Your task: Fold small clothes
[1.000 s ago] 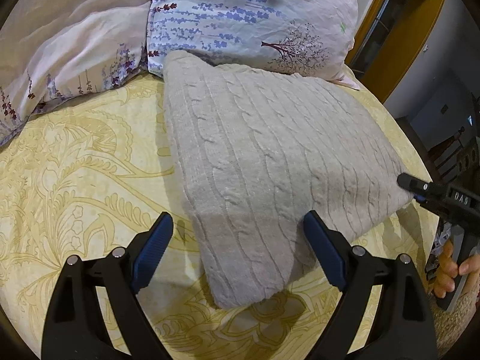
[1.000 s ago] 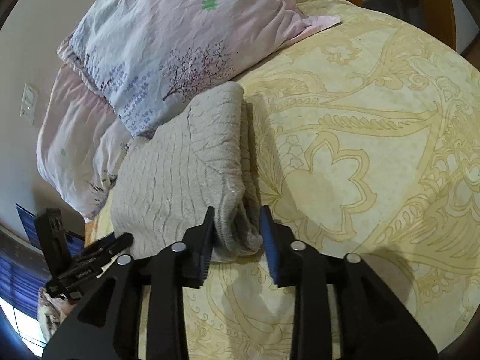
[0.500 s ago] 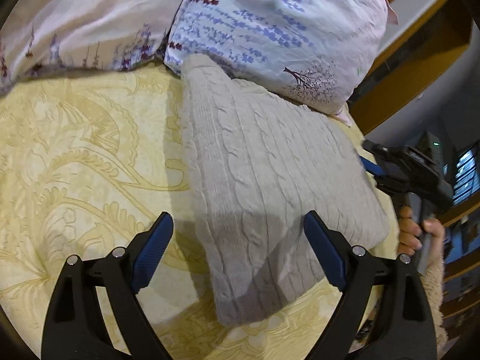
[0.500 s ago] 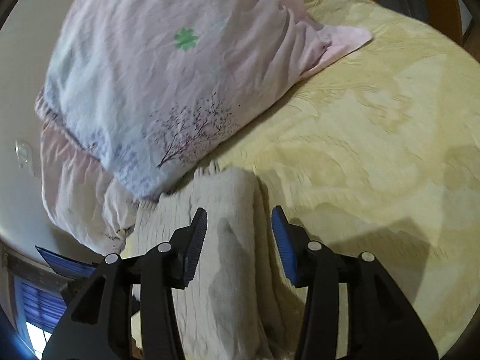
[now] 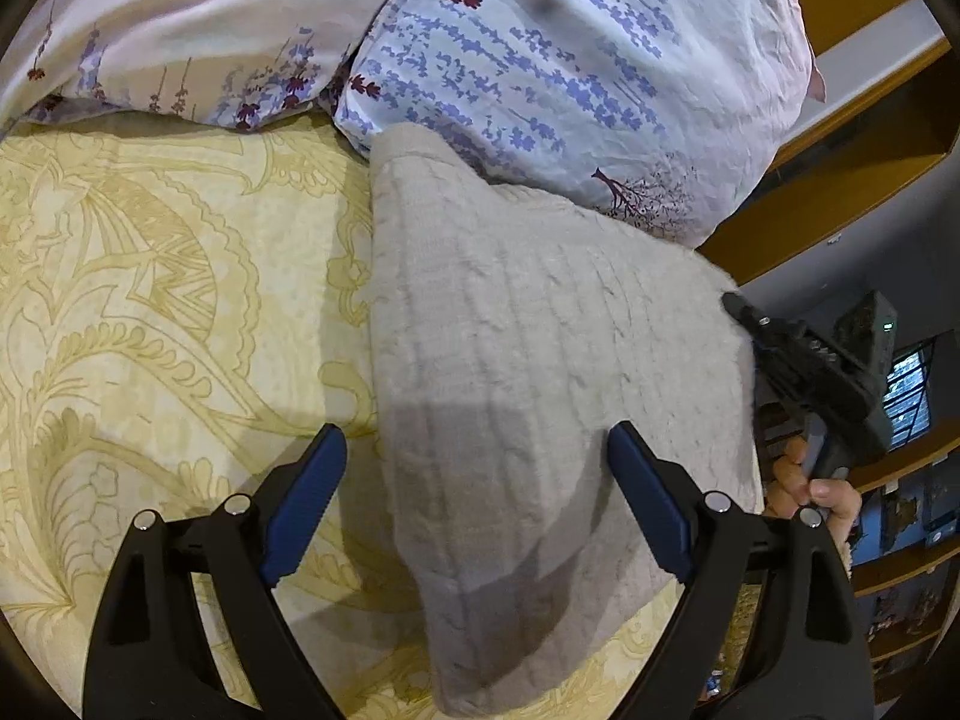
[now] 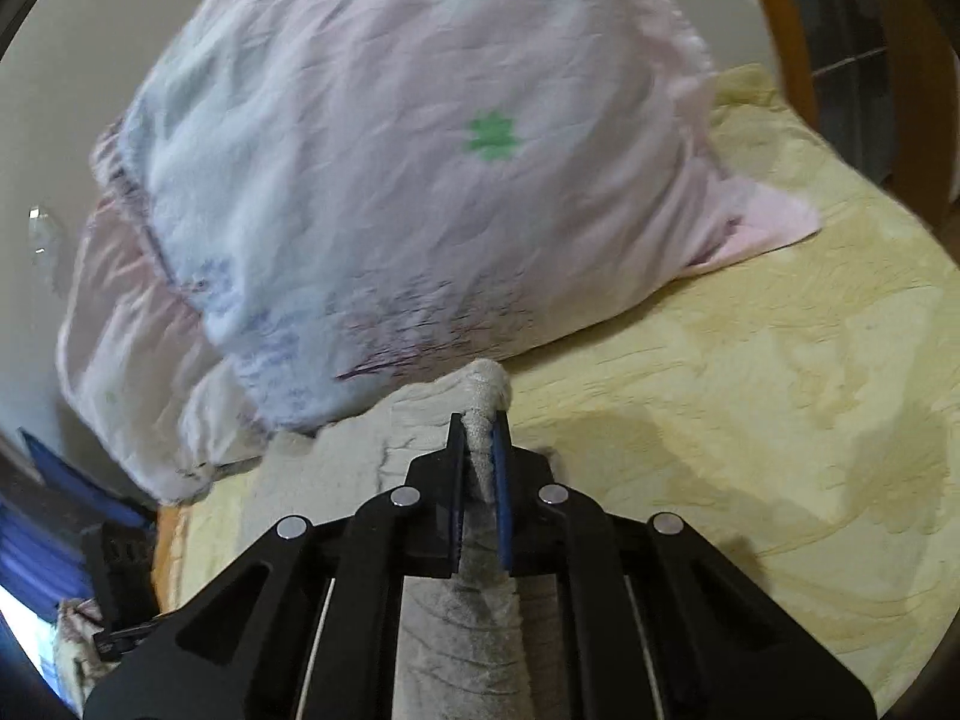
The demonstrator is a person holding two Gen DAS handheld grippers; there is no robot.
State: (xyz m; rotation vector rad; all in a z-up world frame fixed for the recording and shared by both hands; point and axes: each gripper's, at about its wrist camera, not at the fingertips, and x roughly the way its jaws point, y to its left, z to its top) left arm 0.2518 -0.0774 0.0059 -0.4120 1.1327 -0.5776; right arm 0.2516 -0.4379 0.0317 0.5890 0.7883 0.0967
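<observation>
A folded beige cable-knit sweater [image 5: 528, 360] lies on the yellow patterned bedspread [image 5: 150, 312], its far edge against a pillow. My left gripper [image 5: 477, 498] is open, its blue-padded fingers spread above the sweater's near end, touching nothing. My right gripper [image 6: 479, 468] is shut on the sweater's folded right edge [image 6: 486, 396], with knit pinched between the pads. The right gripper also shows in the left wrist view [image 5: 804, 360], at the sweater's right side, held by a hand.
Two floral pillows [image 5: 570, 60] [image 5: 168, 18] lie at the head of the bed; the nearer pillow [image 6: 420, 180] fills the right wrist view. A wooden bed frame [image 5: 840, 150] and shelves [image 5: 912, 570] stand at the right. The bedspread [image 6: 750, 420] stretches to the right.
My right gripper slid forward along the sweater's folded edge and closed on it. My left gripper stayed open and tilted up toward the pillows.
</observation>
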